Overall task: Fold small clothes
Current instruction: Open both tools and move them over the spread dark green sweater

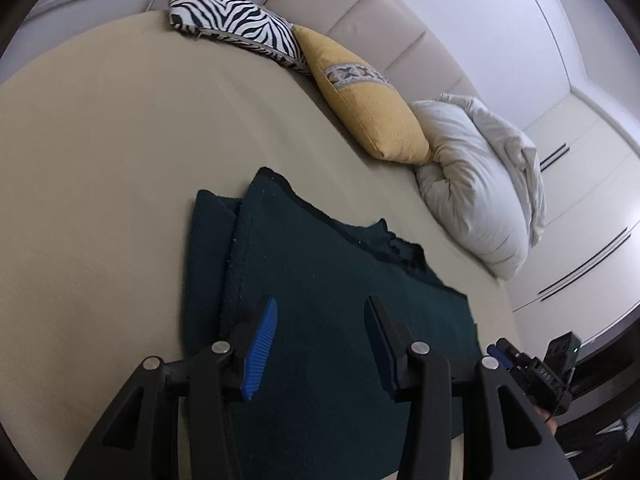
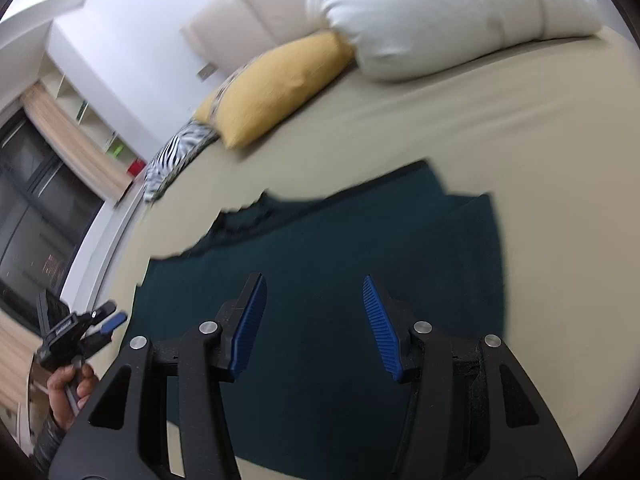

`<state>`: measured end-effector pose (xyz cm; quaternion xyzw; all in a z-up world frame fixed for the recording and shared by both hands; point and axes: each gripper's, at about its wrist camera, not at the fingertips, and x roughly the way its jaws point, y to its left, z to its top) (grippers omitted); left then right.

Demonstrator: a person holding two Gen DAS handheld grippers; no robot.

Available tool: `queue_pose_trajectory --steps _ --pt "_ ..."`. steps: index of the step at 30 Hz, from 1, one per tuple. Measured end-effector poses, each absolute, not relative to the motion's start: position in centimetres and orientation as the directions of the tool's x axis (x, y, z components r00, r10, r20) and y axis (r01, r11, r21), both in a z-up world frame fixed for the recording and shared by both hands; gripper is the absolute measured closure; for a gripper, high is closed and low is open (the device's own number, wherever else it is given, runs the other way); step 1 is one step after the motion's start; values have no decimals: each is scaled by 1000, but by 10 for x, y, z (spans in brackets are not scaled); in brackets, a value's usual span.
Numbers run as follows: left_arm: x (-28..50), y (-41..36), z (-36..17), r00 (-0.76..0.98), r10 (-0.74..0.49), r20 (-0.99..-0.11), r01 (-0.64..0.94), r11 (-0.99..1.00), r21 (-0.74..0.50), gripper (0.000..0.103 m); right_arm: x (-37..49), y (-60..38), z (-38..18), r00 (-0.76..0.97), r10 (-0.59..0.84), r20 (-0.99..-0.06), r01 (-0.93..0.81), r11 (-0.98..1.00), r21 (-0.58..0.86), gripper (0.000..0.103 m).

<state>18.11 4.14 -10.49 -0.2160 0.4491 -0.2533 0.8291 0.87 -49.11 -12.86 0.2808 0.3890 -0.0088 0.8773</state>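
Note:
A dark teal garment lies flat on the beige bed sheet, with one side flap folded under along its edge. My left gripper hovers over the near part of the cloth, open, with nothing between its blue pads. My right gripper hangs over the same garment from the other side, also open and empty. Each gripper shows small in the other's view: the right gripper at the lower right edge, the left gripper at the lower left, held by a hand.
Along the padded headboard lie a zebra-striped pillow, a yellow pillow and a bundled white duvet. White wardrobe doors stand beyond the bed; a dark window is on the other side.

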Motion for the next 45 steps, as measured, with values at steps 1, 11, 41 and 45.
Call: queue_pose_trajectory --steps 1,11,41,45 --pt "180 36 -108 469 -596 -652 236 796 -558 56 13 -487 -138 678 223 -700 239 834 497 53" --pt "169 65 -122 483 -539 -690 215 837 -504 72 -38 -533 -172 720 141 -679 417 695 586 58" --pt "95 -25 -133 447 -384 -808 412 890 -195 66 -122 -527 -177 798 229 -558 388 513 766 57" --pt "95 -24 -133 446 -385 -808 414 889 -195 66 -92 -478 -152 776 328 -538 272 596 755 57"
